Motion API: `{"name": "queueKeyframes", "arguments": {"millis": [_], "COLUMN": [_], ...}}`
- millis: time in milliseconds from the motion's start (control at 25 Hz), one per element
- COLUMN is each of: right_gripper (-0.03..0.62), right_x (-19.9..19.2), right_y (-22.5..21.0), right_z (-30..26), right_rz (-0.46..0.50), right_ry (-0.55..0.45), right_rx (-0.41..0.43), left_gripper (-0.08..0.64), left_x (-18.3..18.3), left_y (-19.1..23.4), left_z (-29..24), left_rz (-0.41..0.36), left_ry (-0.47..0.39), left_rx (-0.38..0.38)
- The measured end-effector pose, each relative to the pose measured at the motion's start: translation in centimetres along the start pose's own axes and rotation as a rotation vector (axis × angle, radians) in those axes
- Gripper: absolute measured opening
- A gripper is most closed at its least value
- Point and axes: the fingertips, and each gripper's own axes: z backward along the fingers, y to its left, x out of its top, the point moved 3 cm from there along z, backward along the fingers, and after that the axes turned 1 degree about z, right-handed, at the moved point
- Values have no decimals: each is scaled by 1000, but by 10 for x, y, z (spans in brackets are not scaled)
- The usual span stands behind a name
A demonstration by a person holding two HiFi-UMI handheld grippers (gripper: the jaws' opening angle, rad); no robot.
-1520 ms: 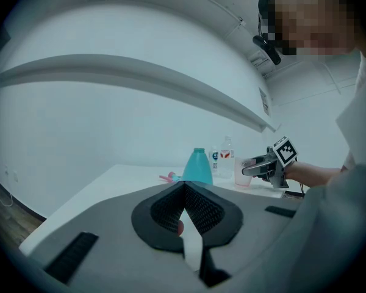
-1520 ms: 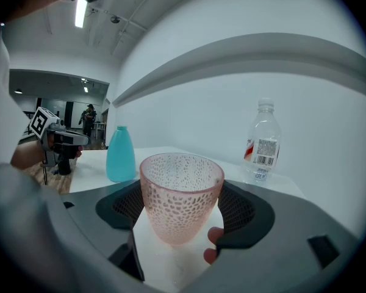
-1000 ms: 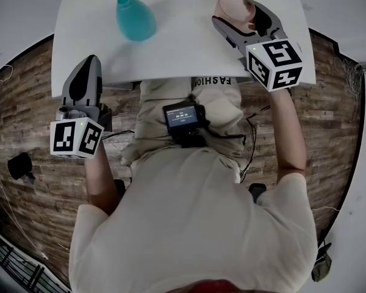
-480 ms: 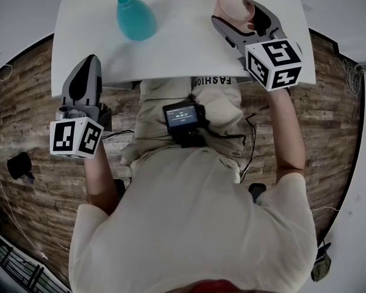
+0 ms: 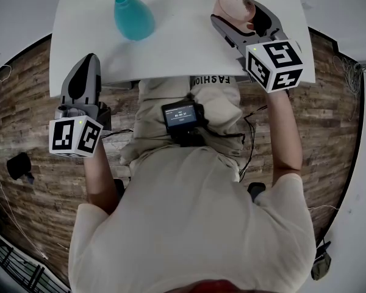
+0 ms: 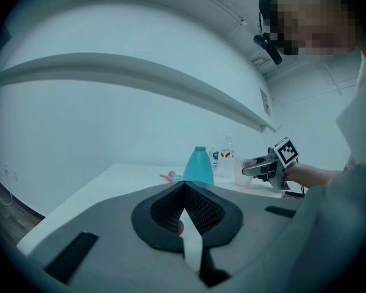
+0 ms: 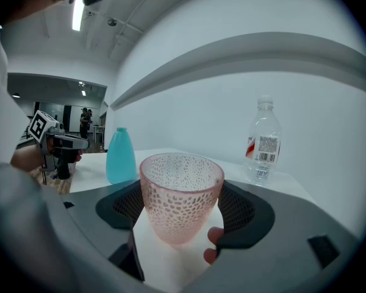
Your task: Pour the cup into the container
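Pink cup (image 7: 180,188) upright between jaws of right gripper (image 7: 182,205)

pink cup (image 7: 180,194) with a dotted pattern; teal container (image 5: 134,17); white worktop (image 5: 183,44); brown plank-patterned floor (image 5: 24,96).

Bare tabletop (image 5: 183,41) lies open between your cup (image 5: 232,6) and the teal bottle (image 5: 133,17). A clear water bottle (image 7: 263,140) stands beyond the cup's right.
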Motion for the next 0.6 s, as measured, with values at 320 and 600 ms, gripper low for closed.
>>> {"name": "queueKeyframes", "arguments": {"millis": [320,600], "right_gripper": [374,374], "right_x": [-3,-4], "right_y": [-2,-3], "right_z": [4,4], "right_rz": [4,0], "right_ry": [6,7], "right_rx": [-9,-12], "left_gripper": [9,9], "left_x": [-3,-3], "left_y": [0,0], "left_z": [0,1], "left_rz": [6,5], "left_ry": [9,10], "left_rx": [-2,0]}}
